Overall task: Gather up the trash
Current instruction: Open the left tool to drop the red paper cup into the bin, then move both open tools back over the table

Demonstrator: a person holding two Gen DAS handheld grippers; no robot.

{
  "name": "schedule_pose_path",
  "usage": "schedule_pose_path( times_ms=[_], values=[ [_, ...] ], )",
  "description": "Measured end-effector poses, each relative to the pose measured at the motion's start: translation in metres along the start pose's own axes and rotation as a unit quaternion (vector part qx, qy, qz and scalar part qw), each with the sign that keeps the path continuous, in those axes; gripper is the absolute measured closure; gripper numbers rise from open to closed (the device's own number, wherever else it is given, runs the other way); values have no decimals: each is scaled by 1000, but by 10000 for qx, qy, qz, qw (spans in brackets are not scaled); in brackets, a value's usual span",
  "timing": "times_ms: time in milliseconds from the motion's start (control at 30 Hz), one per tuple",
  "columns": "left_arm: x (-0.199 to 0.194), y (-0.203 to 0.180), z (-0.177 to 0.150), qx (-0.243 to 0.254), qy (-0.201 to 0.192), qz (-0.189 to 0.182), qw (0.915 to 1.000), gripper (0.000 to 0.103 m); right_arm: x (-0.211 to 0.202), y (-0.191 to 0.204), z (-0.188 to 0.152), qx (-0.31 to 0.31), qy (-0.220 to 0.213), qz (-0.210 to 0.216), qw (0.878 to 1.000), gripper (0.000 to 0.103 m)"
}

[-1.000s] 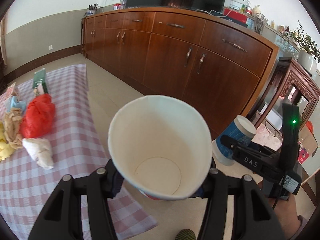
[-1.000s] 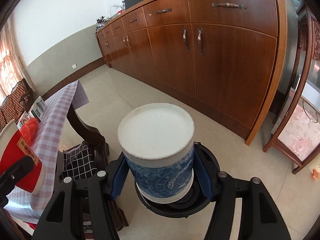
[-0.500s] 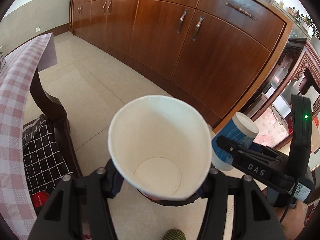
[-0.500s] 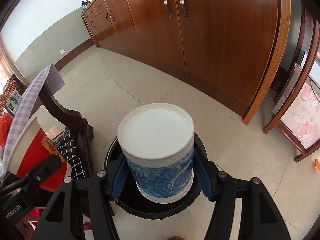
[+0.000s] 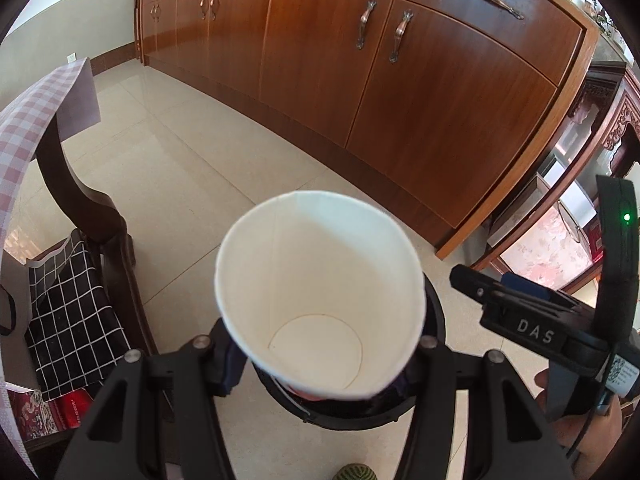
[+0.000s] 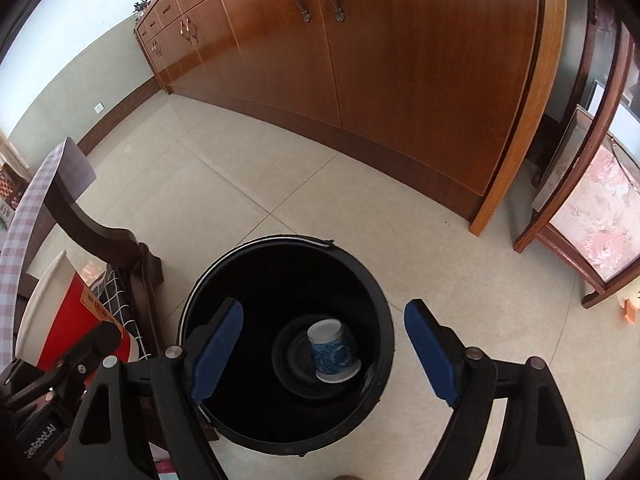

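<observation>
While both grippers point steeply down toward the floor, the black bin (image 6: 280,344) stands on the tiles below them, in front of the long wooden cabinet (image 6: 400,60). Seen from the right wrist, the right gripper (image 6: 324,354) hangs over the bin mouth; its jaws have just been opening and now stand wide apart with nothing between the blue pads (image 6: 218,342). The blue patterned cup (image 6: 334,354) lies tilted at the bottom of the bin, white base turned to about 11 o'clock. The left gripper (image 5: 320,356) grips the paper cup (image 5: 316,300) by its lower part, pads pressing on both sides, so the white inside and the round bottom face the camera. From the right wrist this cup (image 6: 60,320) shows at 9 o'clock, red outside with a yellow label whose words are too small to read. One gripper body carries "DAS", the other "GenRobot.AI". At 9 o'clock hangs a checked tablecloth (image 5: 24,128).
</observation>
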State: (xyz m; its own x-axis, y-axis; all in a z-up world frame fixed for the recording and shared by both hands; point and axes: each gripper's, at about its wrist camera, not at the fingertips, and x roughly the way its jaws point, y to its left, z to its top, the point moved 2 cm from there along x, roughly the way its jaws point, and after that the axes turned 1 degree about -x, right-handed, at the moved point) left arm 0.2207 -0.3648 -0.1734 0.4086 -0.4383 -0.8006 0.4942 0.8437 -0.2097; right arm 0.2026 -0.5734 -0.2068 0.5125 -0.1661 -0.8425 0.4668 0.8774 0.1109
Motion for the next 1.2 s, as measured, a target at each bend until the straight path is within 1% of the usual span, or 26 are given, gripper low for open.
schedule_pose_path(
  times_ms=[100,167,233,333,433,667,833,1067,1200],
  values=[
    [12,-5,-3,32,56,-19,10000,42,1,-4,-1,6,22,-100,9999,18],
    [21,-8,-4,10,188,-19,9998,37,2,-7,-1,27,72,-140,9999,18],
    [28,-10,-4,-66,317,11,9995,29,1,-10,1,63,52,-192,9998,18],
    [27,-11,-2,-68,322,27,9995,28,-4,-14,4,158,-13,-207,9997,18],
    [19,-10,2,0,194,71,9998,27,-7,-13,6,185,-48,-190,9996,18],
    [-12,-6,9,139,-164,242,9995,27,-22,-3,8,136,-185,-122,9997,18],
    [-41,-5,11,72,-370,189,9991,27,-44,11,8,43,-377,-35,9993,18],
    [-91,5,12,-44,-704,204,9973,27,-85,35,11,-64,-766,251,9967,18],
    [-121,21,10,-206,-915,270,9952,27,-110,60,9,-259,-1041,496,9930,18]
  ],
)
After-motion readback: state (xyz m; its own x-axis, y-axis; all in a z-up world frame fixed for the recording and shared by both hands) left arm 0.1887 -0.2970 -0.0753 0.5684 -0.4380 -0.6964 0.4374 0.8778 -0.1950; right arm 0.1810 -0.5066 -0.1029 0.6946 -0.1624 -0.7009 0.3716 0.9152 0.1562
